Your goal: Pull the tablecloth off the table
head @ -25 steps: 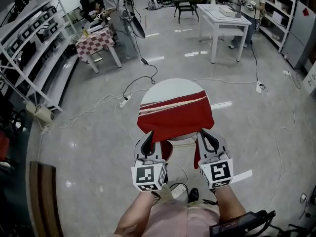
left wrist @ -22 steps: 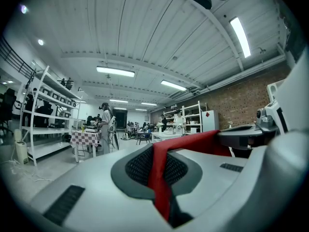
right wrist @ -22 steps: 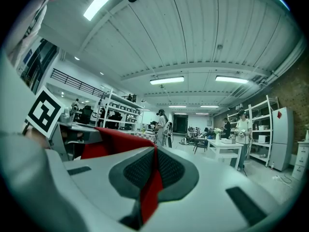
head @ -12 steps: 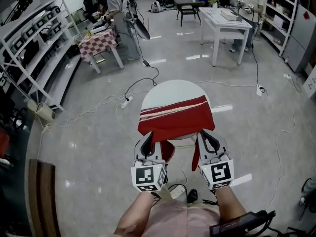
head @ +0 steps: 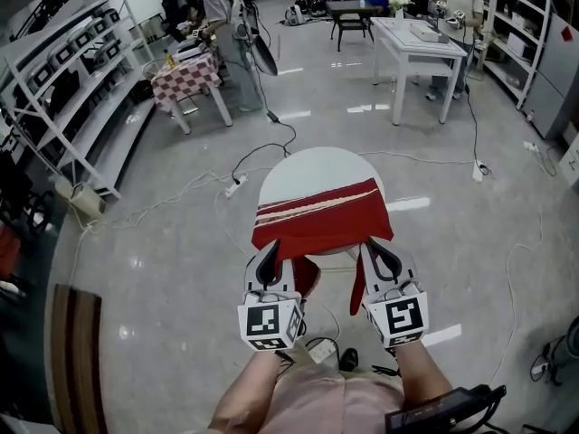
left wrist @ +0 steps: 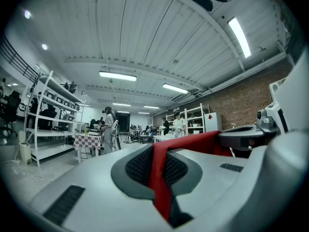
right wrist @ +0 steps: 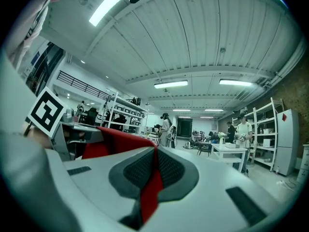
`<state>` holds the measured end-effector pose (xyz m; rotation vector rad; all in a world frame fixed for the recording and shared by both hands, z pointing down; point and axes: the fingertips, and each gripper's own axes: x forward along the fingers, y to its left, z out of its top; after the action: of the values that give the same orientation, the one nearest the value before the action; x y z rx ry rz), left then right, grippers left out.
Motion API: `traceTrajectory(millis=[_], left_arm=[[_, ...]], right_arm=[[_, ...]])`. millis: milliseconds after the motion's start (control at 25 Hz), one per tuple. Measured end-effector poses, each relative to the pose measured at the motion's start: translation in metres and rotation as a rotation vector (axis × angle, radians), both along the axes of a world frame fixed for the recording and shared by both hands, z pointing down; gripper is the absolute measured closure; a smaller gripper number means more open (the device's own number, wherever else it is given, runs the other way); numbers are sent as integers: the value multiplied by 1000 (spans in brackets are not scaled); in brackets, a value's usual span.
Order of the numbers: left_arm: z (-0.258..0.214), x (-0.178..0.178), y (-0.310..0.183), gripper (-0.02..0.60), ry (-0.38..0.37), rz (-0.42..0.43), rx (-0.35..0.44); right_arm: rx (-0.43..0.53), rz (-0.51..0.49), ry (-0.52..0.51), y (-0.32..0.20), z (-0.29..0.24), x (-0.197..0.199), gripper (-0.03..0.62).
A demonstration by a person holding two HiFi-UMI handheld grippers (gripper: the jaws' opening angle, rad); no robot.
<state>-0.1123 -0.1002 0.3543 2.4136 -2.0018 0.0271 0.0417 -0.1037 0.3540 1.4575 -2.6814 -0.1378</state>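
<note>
Floor (head: 163,269): open on both sides of the small round table. Cables (head: 262,146) trail beyond it, and a power strip (head: 318,351) lies by the person's feet, a likely snag when backing away.
Tabletop (head: 317,163): the far half is bare and white.
Tablecloth (head: 321,224): red, covers the near half and hangs over the near rim. It looks about halfway off.
Left gripper (head: 270,256): pressed together on the cloth's near left corner.
Right gripper (head: 376,251): pinching the near right corner.
Remaining: draw the rest over the near rim.

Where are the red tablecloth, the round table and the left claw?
red tablecloth (head: 321,224), head view, its red middle.
round table (head: 312,165), head view, bare white top.
left claw (head: 274,247), head view, between its fingertips.
</note>
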Motion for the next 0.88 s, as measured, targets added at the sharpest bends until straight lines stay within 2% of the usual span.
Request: traceTrajectory(millis=[600, 880], left_arm=[[1, 32, 13, 541, -7, -34, 7], [6, 16, 24, 541, 3, -37, 10]], right_arm=[[-6, -27, -16, 6, -2, 31, 566], [4, -30, -13, 16, 1, 17, 566]])
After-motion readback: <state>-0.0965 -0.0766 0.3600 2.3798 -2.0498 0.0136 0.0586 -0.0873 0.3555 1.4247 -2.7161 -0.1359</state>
